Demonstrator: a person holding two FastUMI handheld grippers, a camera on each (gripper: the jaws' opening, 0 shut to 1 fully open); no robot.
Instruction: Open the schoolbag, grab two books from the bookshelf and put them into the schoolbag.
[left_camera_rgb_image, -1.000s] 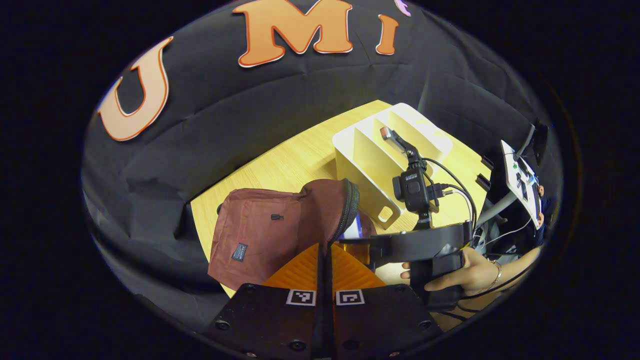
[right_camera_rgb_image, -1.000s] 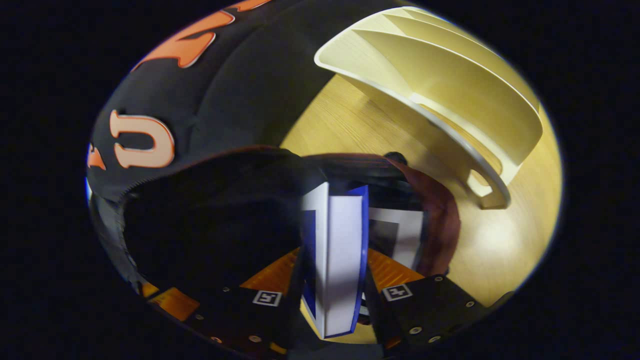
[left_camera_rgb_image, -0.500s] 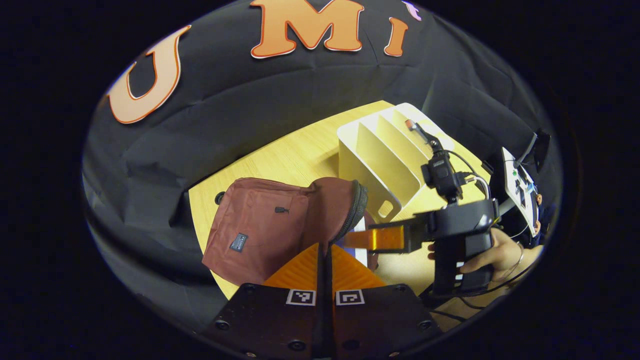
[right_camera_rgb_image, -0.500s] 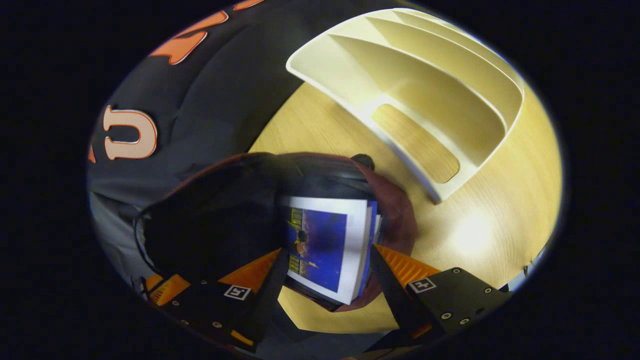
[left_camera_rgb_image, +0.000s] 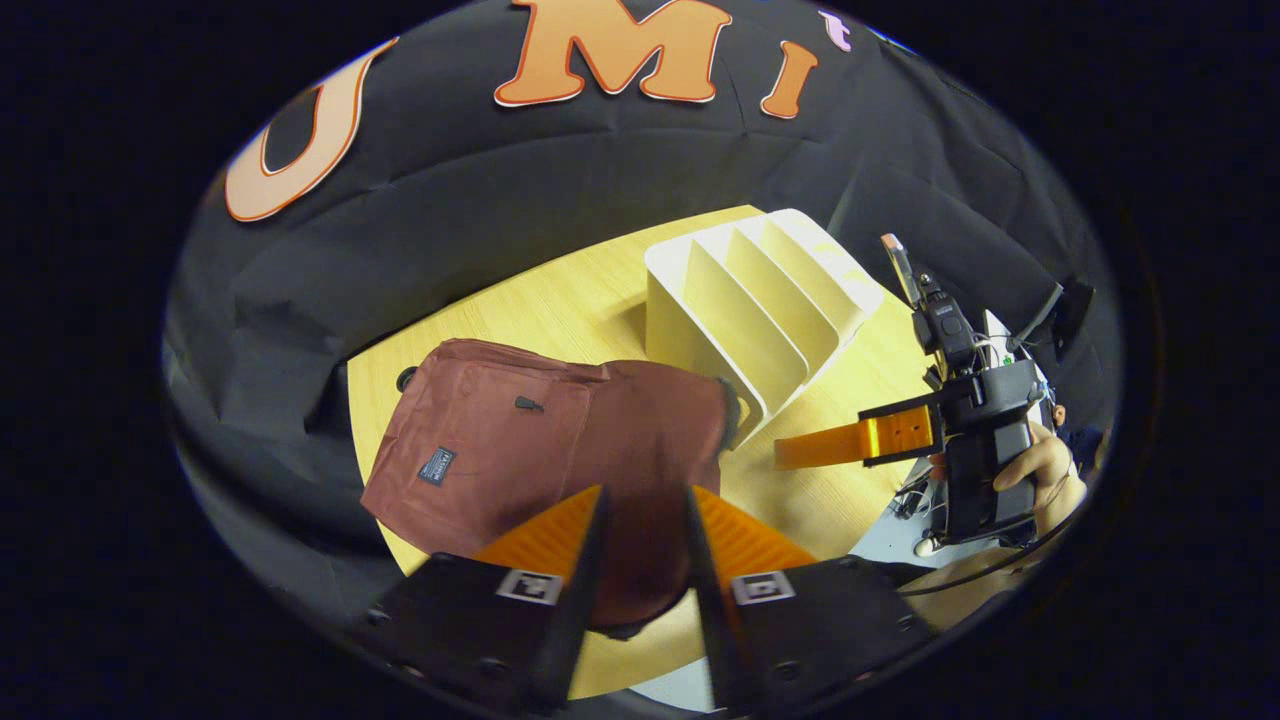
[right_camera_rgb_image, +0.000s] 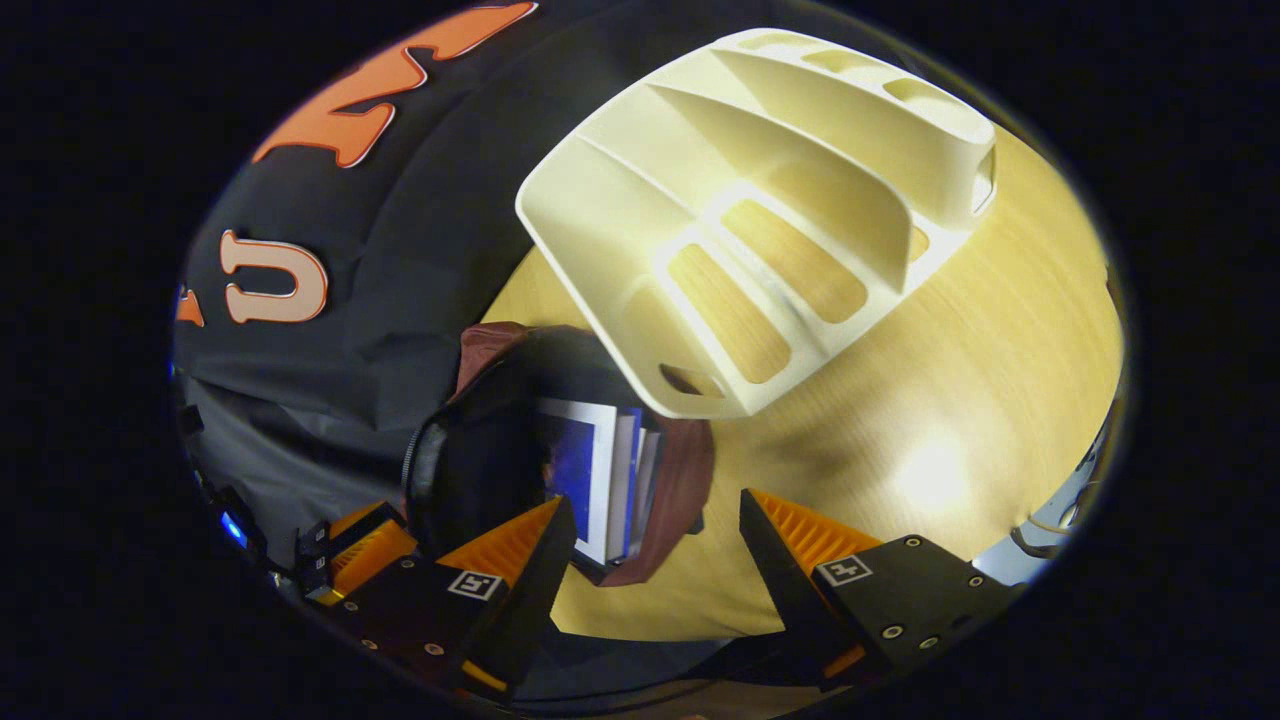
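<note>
The maroon schoolbag lies flat on the wooden table, its flap down. My left gripper hovers over the bag's near end, open, with nothing between its fingers. In the right gripper view the bag's mouth gapes and two books lie inside it, a blue cover uppermost. My right gripper is open and empty, just back from the bag's mouth. The left gripper view has that right gripper off the bag's right end, held by a hand. The white bookshelf stands with empty slots.
The bookshelf sits right behind the bag's mouth, nearly touching it. Bare tabletop stretches to the right of the bag. The left gripper's body pokes in at the lower left. The black cloth wall closes off the table's far side.
My left gripper has opened and let go of the bag's flap, which has dropped flat. My right gripper released the blue book into the bag and pulled back to the right.
</note>
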